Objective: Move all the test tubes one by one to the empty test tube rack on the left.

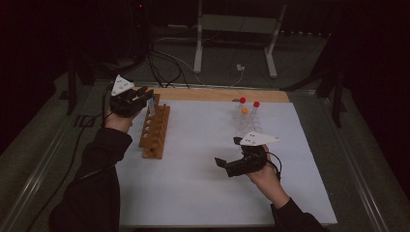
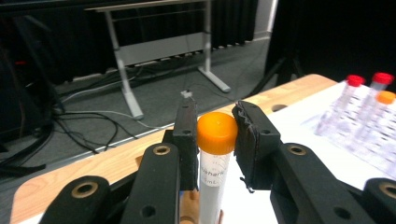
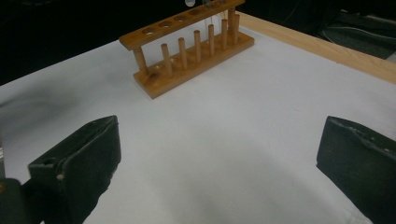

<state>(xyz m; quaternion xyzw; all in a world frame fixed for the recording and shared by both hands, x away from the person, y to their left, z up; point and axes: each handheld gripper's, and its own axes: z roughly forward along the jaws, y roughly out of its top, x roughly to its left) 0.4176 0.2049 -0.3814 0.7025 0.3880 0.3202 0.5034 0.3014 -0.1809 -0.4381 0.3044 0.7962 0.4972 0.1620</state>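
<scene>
Left gripper (image 2: 215,140) has a tube (image 2: 212,186) clamped between its two black pads, squeezing just under the orange cap (image 2: 216,132). The tube hangs upright, printed lettering facing the left gripper view, its lower end dropping out of that view right above a bit of wood. From the high view, the left gripper (image 1: 140,96) sits at the far end of the wooden rack (image 1: 154,133), over the left edge of the white sheet (image 1: 203,164) that covers the bench (image 1: 217,94). The grey plate on top of it catches the light.

Right gripper (image 1: 220,163) hovers over the middle of the sheet, well apart from the rack, pointing left towards it. Its jaws stand wide, one pad (image 3: 88,154) at each edge of the right gripper view, with bare white sheet between them: nothing held.

The rack (image 3: 187,51) in the right gripper view shows its row of round holes along the top bar and a row of pegs along the base. At its far end something pale and clear stands near the last holes; too faint to say just which hole.

Across the sheet, near the far right, a clear holder (image 1: 247,123) carries more tubes: two with red caps (image 1: 242,100) and one with an orange cap. In the left gripper view those tubes (image 2: 348,102) stand upright, close together, beyond the right jaw.
</scene>
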